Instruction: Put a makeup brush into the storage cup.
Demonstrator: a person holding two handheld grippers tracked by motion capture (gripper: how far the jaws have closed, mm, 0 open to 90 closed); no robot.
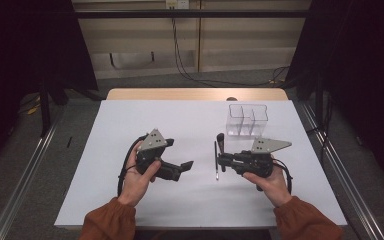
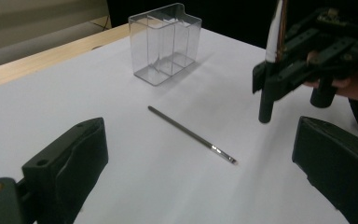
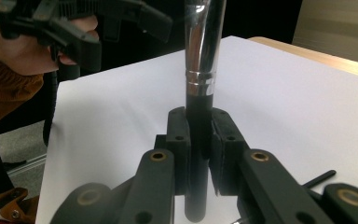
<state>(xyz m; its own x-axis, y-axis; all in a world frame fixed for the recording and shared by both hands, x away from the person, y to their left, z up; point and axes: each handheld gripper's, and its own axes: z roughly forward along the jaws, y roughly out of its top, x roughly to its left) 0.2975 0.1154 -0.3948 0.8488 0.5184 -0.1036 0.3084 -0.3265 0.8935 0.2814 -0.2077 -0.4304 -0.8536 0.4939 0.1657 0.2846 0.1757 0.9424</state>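
right gripper (image 1: 222, 161) is clamped on a makeup brush (image 3: 200, 93), handle pinched between the jaws. left gripper (image 1: 182, 167) has its jaws wide apart, empty. thin brush (image 2: 192, 135) lies flat on the desk (image 1: 130, 125) between them, nearer the right gripper, long axis pointing toward the clear organizer (image 1: 247, 120).

On the counter (image 1: 130, 190) in front of you, the divided box (image 1: 247, 120) stands toward the far right. Nearer you than the box, the thin stick (image 1: 215, 160) lies flat, between your two tongs. Your left tongs (image 1: 186, 165) sit left of the stick; your right tongs (image 1: 221, 161) sit just right of it, with the brush (image 1: 220, 145) between them, its handle end just beside the stick.
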